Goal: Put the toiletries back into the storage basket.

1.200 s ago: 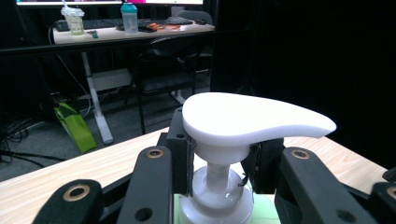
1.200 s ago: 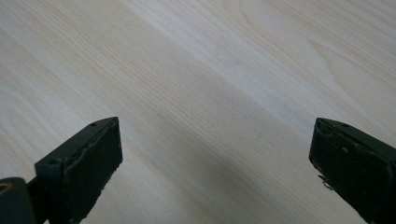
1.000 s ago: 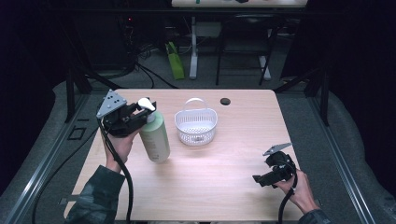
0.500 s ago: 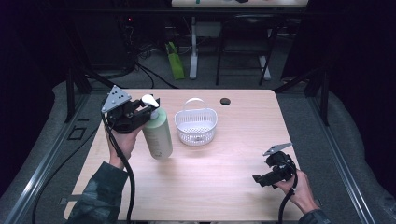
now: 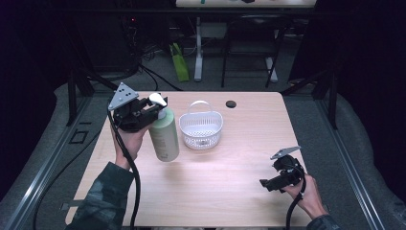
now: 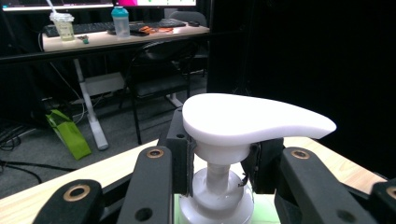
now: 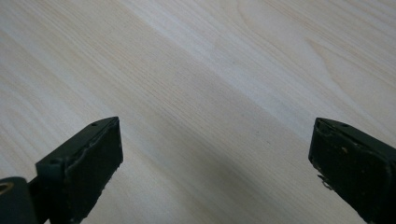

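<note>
The left gripper (image 5: 152, 108) is clamping its jaws on the white pump neck of the green bottle (image 5: 164, 138), holding it tilted just beside the empty white basket (image 5: 201, 128), while the right gripper (image 5: 268, 183) is hanging over the desk (image 5: 230, 167), jaws apart.

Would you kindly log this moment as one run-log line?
left gripper: shut on pump bottle neck, lifted | right gripper: open over table | basket: beside bottle

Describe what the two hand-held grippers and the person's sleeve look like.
Both the left hand-held gripper and the right hand-held gripper are black, each topped by a grey three-cornered plate and trailing a black cable. The jaws have brass-coloured pivot rings. The left sleeve is dark camouflage.
</note>
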The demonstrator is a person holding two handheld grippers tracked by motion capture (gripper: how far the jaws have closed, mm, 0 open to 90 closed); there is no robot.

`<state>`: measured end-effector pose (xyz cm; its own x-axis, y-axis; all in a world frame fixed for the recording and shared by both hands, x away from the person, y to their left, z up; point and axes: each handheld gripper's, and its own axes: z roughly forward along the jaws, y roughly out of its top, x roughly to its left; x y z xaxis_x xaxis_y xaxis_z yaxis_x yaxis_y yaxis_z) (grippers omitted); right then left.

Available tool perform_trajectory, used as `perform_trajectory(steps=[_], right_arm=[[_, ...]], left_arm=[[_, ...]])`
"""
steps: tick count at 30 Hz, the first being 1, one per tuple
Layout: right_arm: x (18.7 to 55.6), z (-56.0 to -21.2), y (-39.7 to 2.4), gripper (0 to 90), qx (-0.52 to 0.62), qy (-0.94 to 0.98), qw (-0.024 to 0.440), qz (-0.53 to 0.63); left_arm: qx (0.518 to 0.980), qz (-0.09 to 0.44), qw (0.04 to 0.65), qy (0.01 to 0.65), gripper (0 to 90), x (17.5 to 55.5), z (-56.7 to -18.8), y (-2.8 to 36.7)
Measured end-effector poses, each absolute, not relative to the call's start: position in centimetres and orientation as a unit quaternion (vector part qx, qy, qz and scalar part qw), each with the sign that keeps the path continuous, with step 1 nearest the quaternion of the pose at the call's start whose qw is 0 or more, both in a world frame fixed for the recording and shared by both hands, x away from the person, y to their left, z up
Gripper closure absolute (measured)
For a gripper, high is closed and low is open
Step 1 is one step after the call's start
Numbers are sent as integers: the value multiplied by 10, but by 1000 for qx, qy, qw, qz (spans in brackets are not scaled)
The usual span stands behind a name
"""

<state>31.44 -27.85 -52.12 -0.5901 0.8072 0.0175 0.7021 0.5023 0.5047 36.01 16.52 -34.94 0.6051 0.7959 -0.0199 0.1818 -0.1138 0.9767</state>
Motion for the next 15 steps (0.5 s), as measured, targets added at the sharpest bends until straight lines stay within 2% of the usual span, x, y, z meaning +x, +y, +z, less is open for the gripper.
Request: perform_trajectory(steps=[15], right_arm=[[314,-521,-279,24,442,858,109,239]], left_arm=[[690,279,569,349,673,367,-336,158]])
